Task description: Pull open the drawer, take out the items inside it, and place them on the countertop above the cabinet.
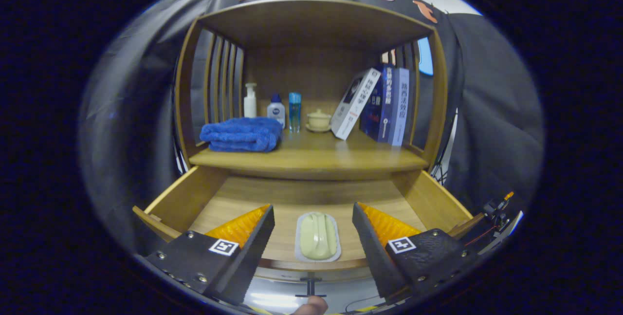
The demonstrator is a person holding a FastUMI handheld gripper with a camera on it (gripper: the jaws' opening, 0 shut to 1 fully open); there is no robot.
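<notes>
A wooden cabinet [311, 23] with a warm, smooth grain stands against the dark cloth wall, its upper part an open box with slatted sides. Its countertop [311, 157] forms the floor of that box, a broad flat board with a rounded front edge. Below and nearer, the drawer [194, 193] is pulled open, a shallow tray of paler wood with straight side walls.

The gripper [314, 242] hangs over the near end of the drawer with its fingers spread wide, holding nothing. Between them, a little ahead of their tips and touching neither, lies a pale green soap bar [317, 234], oblong and glossy with soft grooves along its top, sitting in a light, rounded-rectangle soap dish [301, 251] on the drawer floor close to the front wall.

On the countertop, at the left, a folded blue towel [242, 135] with a plush nap rests near the front edge. At the right stand three books [384, 103], the leftmost leaning. Along the far back, left to right, are a white pump bottle [250, 101], a squat white bottle with a blue cap [276, 109], a slim translucent blue bottle [294, 110], and a small cream lidded cup on a saucer [319, 120].
</notes>
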